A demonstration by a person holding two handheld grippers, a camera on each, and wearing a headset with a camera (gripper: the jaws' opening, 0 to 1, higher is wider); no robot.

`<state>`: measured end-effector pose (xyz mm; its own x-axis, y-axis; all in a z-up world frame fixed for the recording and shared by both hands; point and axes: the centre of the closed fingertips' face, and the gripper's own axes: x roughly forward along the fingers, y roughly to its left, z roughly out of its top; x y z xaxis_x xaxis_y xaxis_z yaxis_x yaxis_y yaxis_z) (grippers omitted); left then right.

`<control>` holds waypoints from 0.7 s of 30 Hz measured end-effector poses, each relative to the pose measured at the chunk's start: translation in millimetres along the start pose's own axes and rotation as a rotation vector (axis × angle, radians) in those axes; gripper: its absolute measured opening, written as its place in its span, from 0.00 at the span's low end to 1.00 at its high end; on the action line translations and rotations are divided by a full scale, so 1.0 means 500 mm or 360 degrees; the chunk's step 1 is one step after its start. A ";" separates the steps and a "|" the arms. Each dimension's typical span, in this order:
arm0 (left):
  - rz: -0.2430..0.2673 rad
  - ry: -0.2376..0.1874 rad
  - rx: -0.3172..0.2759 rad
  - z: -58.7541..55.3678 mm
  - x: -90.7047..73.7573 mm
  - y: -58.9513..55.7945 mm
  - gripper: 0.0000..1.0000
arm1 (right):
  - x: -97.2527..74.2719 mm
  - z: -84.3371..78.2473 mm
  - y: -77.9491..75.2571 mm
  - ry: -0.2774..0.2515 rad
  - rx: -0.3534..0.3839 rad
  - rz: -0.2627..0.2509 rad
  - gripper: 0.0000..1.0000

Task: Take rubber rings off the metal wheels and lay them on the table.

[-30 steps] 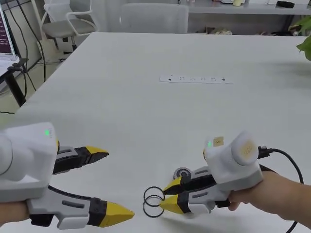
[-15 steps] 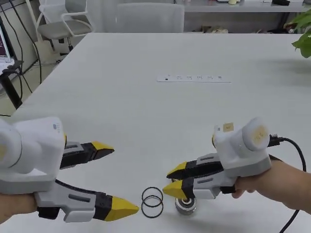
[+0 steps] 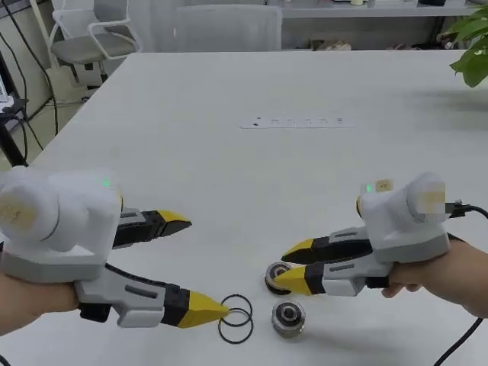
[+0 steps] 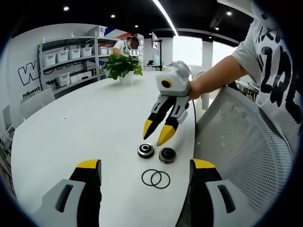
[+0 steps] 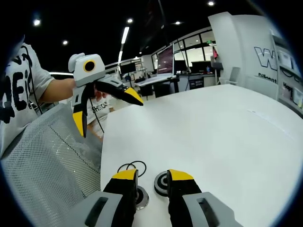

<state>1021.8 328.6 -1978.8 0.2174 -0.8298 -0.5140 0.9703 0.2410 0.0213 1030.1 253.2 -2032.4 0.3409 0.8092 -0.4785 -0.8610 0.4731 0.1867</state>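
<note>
One metal wheel (image 3: 271, 277) — half hidden behind the right gripper (image 3: 281, 268) fingers (image 3: 296, 280).

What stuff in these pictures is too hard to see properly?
- The far wheel, head view: the right tongs cover part of it.
- The near wheel, head view: too small to tell whether its rim is bare.
- The plant, head view: cut off by the right edge.
- The power strip, head view: too small to count its sockets.
</note>
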 end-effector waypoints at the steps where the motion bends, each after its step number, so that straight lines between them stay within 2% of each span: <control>1: -0.0001 0.0001 0.0003 0.001 0.002 0.001 0.74 | -0.002 -0.001 -0.002 0.0000 0.0003 -0.0005 0.22; 13: -0.0048 0.0016 -0.0004 0.006 0.033 0.013 0.68 | -0.023 -0.012 -0.028 -0.0005 0.0034 -0.0073 0.23; 21: -0.0054 0.0029 0.0008 0.007 0.057 0.020 0.68 | -0.033 -0.034 -0.040 0.0019 0.0052 -0.0102 0.23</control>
<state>1038.2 305.9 -1990.3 0.1823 -0.8280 -0.5302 0.9776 0.2103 0.0078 1035.3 224.6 -2042.9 0.3902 0.7729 -0.5003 -0.8248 0.5349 0.1830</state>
